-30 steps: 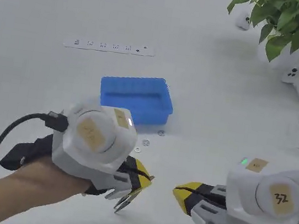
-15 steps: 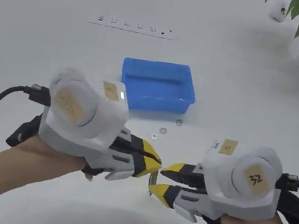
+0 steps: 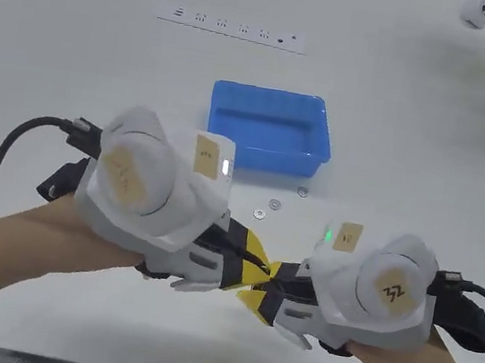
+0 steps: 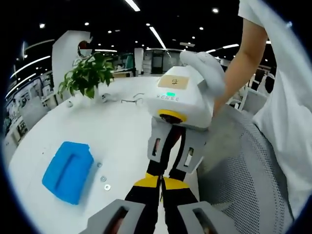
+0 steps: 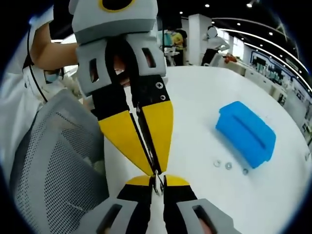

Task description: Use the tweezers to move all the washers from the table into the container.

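White housings (image 3: 147, 182); yellow-tipped fingers (image 5: 158, 122); black cable (image 3: 47, 122)

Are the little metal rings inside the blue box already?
No, the three washers lie on the white table just in front of the blue container, outside its wall.

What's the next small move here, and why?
Probably squeeze the right gripper shut on the tweezers: the left gripper clamps them, their tip sits in the narrow gap between the right fingers, and three washers lie beside the container.
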